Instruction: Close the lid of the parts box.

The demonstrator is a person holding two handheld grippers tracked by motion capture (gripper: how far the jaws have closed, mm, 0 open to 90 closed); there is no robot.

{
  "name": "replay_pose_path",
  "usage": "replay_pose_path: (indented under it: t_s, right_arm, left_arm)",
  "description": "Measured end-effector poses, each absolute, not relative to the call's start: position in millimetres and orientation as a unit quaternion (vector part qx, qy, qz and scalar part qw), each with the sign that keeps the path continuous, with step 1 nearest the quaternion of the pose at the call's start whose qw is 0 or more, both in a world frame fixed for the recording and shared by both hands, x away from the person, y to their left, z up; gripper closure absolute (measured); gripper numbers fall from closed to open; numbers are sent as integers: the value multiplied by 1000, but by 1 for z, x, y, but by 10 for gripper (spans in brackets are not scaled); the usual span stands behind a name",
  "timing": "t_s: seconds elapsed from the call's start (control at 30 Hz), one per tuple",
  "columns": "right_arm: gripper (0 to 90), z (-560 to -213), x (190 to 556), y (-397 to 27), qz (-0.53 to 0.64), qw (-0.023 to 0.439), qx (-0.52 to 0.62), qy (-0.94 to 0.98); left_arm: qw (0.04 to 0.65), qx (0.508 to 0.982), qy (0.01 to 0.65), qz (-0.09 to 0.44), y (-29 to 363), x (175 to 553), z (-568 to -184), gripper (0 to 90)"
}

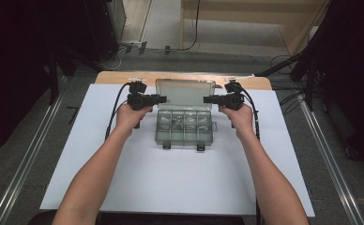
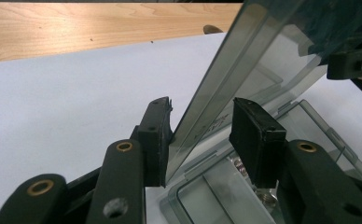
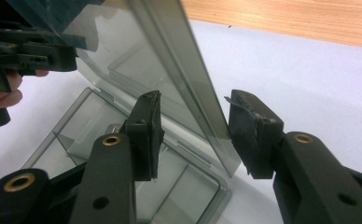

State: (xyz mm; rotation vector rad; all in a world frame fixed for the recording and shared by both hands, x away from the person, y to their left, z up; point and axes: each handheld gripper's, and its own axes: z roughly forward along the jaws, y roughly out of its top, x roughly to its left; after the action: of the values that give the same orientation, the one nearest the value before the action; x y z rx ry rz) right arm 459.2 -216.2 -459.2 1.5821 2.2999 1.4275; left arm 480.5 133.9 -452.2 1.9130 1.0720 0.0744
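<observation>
The box point(image 1: 185, 126) sits mid-desk on the white sheet point(image 1: 170, 178), its clear lid point(image 1: 185, 91) raised and leaning back toward the far edge. The compartments in the base lie open below it; I see small metal parts in some of them, too small to name.

I have a gripper at each end of the lid. On the left gripper point(image 2: 202, 135), the fingers point(image 2: 156, 140) stand partly open with the lid's edge passing between them: the outer pad lies against or right at the plastic, the inner pad point(image 2: 256, 140) stands clear. So I straddle the lid here rather than clamp it. The right gripper point(image 3: 193, 133) is much the same: fingers half open, the lid's corner in the gap near the outer pad point(image 3: 251, 135), the inner one off it. Whether that outer pad touches, I cannot tell.

I judge the step in hand to be swinging the lid on its hinge, guided from both ends. Which way it is going I cannot say from here. The next move calls for both hands to travel together along the hinge arc, level with each other, so the lid does not twist or slip out of the loose gaps.
</observation>
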Motion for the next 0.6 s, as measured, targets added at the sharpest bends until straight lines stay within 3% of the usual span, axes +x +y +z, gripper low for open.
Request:
replay_pose_path:
  t_s: [0.33,0.6]
  right_arm:
    - [553,-458,449,-215,458,18,492,740]
    - [553,-458,447,-214,458,27,485,745]
  left_arm:
    - [453,784,422,33,137,474,-449,556]
    - [437,792,425,19,145,471,-441,465]
